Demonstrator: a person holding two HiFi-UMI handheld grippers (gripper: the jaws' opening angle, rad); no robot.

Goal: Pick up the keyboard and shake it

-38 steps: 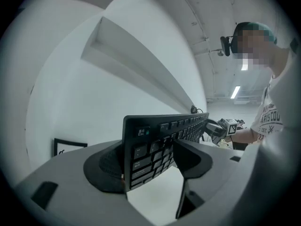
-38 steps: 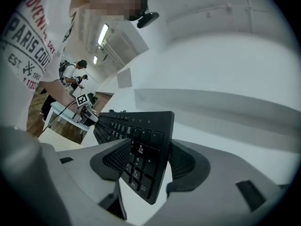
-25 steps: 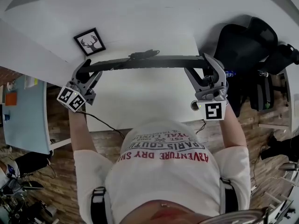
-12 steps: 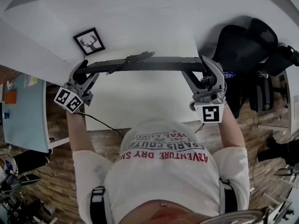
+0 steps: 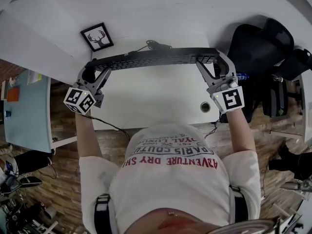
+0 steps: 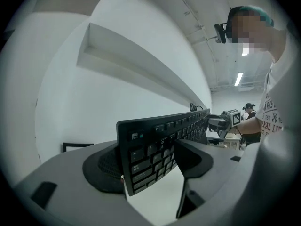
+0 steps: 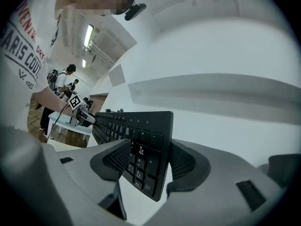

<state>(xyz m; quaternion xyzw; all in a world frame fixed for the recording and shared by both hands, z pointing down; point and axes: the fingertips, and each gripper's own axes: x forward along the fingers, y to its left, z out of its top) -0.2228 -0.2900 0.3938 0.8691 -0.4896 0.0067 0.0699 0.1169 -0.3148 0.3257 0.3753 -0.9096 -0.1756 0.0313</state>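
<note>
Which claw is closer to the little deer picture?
Left. The left claw grips the keyboard at the end right beside the deer picture; the right claw grips the opposite end, well away.

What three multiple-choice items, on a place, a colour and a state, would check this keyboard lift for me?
1. Where is the black-framed deer picture?
A. By the white table's far left corner.
B. By its near right corner.
C. On the floor.

2. What colour is the long plastic keyboard?
A. White.
B. Blue.
C. Black.

3. How are the left gripper and right gripper?
A. Both open.
B. Each shut on a keyboard end.
C. Only one gripping.

Key:
1 A, the head view shows it there.
2 C, it is black in every view.
3 B, each gripper view shows jaws clamping an end.
</note>
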